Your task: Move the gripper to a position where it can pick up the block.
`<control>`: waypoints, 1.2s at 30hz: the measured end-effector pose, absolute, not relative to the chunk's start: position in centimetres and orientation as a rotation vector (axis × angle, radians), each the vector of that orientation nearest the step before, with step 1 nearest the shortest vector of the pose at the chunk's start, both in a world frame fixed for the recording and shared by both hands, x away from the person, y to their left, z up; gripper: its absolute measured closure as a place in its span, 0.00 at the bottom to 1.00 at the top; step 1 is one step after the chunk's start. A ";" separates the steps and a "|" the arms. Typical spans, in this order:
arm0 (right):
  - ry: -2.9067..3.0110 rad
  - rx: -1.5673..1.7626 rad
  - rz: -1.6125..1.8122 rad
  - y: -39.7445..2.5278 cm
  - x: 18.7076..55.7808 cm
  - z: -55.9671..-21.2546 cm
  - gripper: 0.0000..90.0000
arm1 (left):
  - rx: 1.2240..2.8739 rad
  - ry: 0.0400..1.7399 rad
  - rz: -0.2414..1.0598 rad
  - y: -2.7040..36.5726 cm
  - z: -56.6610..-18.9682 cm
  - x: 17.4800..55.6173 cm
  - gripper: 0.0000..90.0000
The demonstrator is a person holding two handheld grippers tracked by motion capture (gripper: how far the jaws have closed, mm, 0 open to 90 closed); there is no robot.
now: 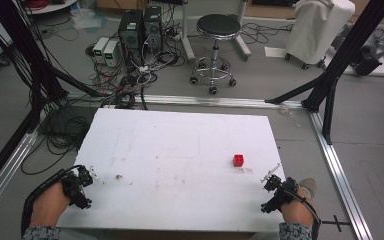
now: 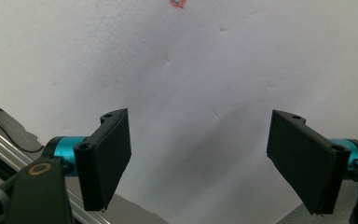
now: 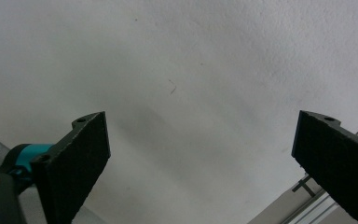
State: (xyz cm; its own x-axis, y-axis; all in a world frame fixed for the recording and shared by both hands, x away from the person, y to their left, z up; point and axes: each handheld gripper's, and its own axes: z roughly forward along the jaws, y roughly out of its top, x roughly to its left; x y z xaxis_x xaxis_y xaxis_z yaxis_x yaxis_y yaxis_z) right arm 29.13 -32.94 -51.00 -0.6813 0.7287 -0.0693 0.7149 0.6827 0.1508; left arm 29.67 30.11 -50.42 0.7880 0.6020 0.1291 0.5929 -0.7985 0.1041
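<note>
A small red cube (image 1: 238,160) sits on the white table board (image 1: 180,150), right of centre. My right gripper (image 1: 265,194) is at the board's front right corner, a short way in front of the cube, open and empty. In the right gripper view its jaws (image 3: 200,154) stand wide apart over bare white board. My left gripper (image 1: 88,187) is at the front left edge, far from the cube, also open and empty. Its jaws (image 2: 205,154) are spread wide over the white surface, and a small red speck (image 2: 177,3) shows at the top edge of the left gripper view.
A brown stain (image 1: 117,176) marks the board near the left gripper. Aluminium rails (image 1: 337,170) run along the floor beside the table. Beyond the far edge stand a black stool (image 1: 215,45), computer towers (image 1: 140,30) with tangled cables, and black frame posts (image 1: 330,75).
</note>
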 end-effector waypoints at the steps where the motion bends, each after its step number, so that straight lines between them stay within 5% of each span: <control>1: 2.767 1.192 0.169 -32.9 29.1 -51.0 0.04 | 2.916 0.977 0.242 30.1 -50.4 29.7 0.24; 36: 2.765 1.208 0.231 -33.4 29.0 -50.6 0.04 | 2.908 0.977 0.250 30.1 -50.3 29.7 0.24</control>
